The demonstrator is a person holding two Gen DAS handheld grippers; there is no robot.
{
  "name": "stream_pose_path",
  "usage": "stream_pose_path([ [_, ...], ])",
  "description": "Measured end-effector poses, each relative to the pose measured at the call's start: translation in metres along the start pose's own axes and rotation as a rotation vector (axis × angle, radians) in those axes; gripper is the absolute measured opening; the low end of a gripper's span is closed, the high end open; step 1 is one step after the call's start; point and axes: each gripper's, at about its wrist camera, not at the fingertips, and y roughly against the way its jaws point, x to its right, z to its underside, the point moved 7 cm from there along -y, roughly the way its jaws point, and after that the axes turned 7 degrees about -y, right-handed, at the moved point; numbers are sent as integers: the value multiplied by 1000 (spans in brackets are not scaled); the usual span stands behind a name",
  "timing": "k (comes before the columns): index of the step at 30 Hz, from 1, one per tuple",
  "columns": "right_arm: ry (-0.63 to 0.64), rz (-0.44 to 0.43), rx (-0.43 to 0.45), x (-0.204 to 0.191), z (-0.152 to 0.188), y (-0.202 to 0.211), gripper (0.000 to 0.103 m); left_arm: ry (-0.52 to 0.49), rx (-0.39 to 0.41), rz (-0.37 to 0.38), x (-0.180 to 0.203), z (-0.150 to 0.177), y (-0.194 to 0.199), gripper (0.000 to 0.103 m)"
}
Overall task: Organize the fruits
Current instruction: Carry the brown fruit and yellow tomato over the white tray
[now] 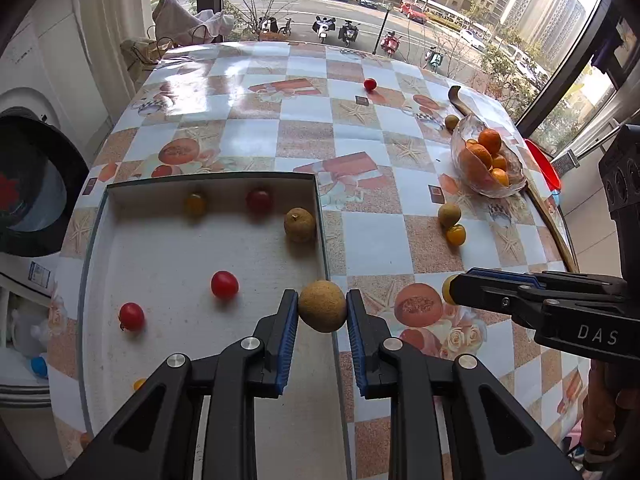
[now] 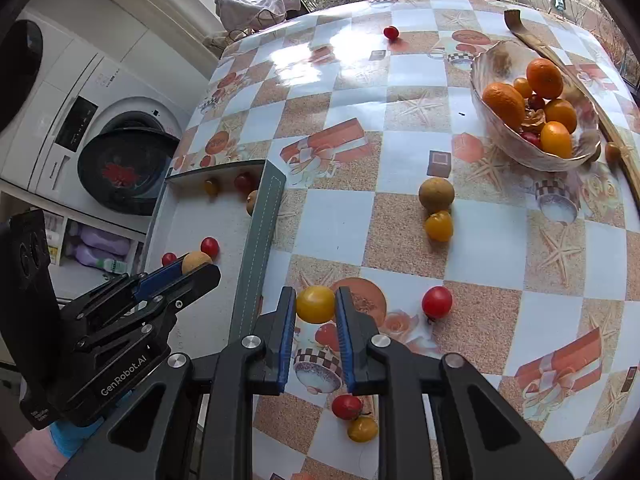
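Observation:
My left gripper (image 1: 322,306) is shut on a brown longan (image 1: 322,311), held over the right wall of the shallow box (image 1: 318,208); it also shows in the right wrist view (image 2: 196,262). The box holds red tomatoes (image 1: 224,284), a yellow one (image 1: 195,204) and another longan (image 1: 300,225). My right gripper (image 2: 315,306) is shut on a yellow tomato (image 2: 315,304) just above the table, right of the box (image 2: 256,248).
A glass bowl (image 2: 532,152) of oranges stands at the far right. Loose fruit lies on the checked tablecloth: a longan (image 2: 436,195), yellow tomatoes (image 2: 439,226), red tomatoes (image 2: 437,301), one far off (image 2: 391,32). A washing machine (image 2: 120,152) stands left.

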Motion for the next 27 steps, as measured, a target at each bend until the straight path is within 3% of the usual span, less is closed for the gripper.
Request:
stream_pose_path([
  [15, 161, -28, -130, -91, 23, -66, 22, 160, -104, -123, -87, 99, 15, 26],
  [27, 229, 42, -193, -104, 39, -105, 22, 181, -138, -160, -102, 120, 6, 26],
])
